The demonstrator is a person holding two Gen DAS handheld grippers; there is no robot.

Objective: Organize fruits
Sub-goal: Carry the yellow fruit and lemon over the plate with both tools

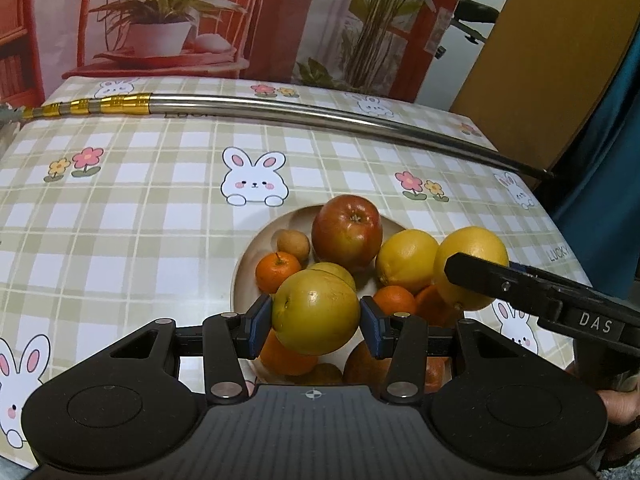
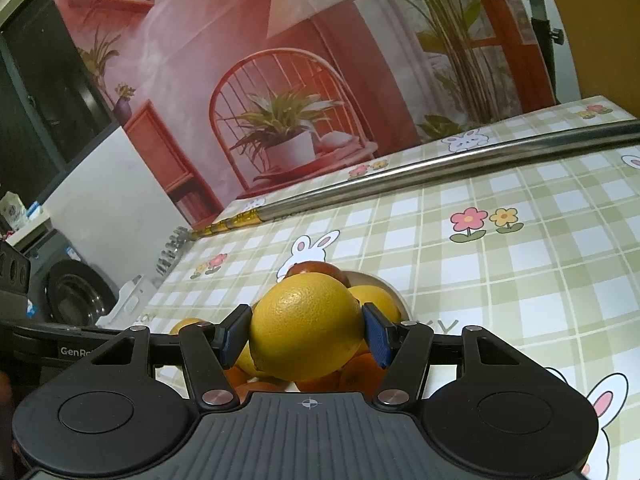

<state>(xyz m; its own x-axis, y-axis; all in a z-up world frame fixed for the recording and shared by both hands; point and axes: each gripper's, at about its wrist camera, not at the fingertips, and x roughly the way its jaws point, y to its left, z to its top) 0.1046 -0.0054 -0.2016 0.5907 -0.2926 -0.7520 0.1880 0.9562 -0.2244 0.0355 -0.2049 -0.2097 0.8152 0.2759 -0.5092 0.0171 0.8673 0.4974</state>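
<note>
Bunny-print tabletop [image 1: 160, 208], heaped fruit plate [image 1: 248, 264].
Left gripper [image 1: 316, 322] jaws clamp a greenish-yellow fruit [image 1: 316, 312], perhaps a pear; right gripper [image 2: 306, 334] jaws clamp a yellow orange [image 2: 304, 328].

The near part of the plate [image 1: 244, 264] is hidden behind the left tool [image 1: 316, 314] and the fruit it grips. Several oranges [image 1: 286, 354] beneath show only in slivers. The metal rod [image 1: 320, 110] is cut off at the left edge. A hand [image 1: 618, 400], perhaps gloved, barely shows at the right edge.

Soft indoor light, sharp, fisheye-bent edges
</note>
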